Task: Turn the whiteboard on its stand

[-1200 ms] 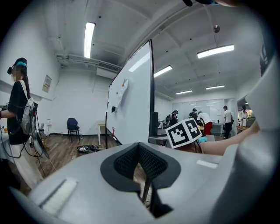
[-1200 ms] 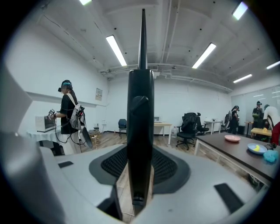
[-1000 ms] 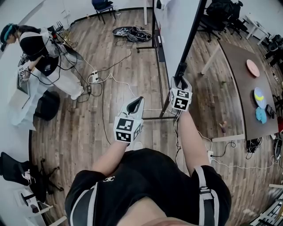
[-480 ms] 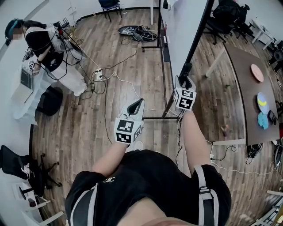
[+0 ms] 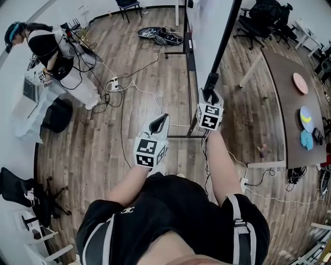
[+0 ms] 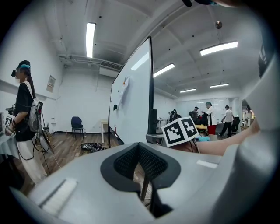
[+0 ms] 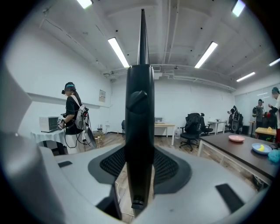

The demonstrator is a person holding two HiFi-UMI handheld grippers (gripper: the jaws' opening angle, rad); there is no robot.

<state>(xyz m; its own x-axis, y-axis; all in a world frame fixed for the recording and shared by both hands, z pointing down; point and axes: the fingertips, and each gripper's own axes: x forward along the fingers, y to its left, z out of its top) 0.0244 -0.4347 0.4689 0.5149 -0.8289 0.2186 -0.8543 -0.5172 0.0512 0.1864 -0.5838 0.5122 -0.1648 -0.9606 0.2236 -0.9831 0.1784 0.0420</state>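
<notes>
The whiteboard (image 5: 207, 31) stands upright on its black stand (image 5: 182, 62), seen edge-on from above. Its black side frame (image 5: 225, 36) runs down to my right gripper (image 5: 210, 94), which is shut on that frame. In the right gripper view the frame (image 7: 140, 109) stands as a vertical black bar between the pads of the right gripper (image 7: 140, 168). My left gripper (image 5: 161, 120) hangs free to the left of the board, shut on nothing. In the left gripper view the left gripper (image 6: 141, 159) points past the whiteboard (image 6: 131, 100), with the right gripper's marker cube (image 6: 180, 131) beside it.
A person (image 5: 51, 52) stands at the far left among cables (image 5: 129, 88) and a power strip (image 5: 111, 83). A heap of cables (image 5: 158, 36) lies behind the stand. A brown table (image 5: 284, 119) with plates is on the right, with office chairs (image 5: 258, 15) beyond.
Only the head camera has shifted slightly. Both grippers stay where they were, the right one still on the board's frame.
</notes>
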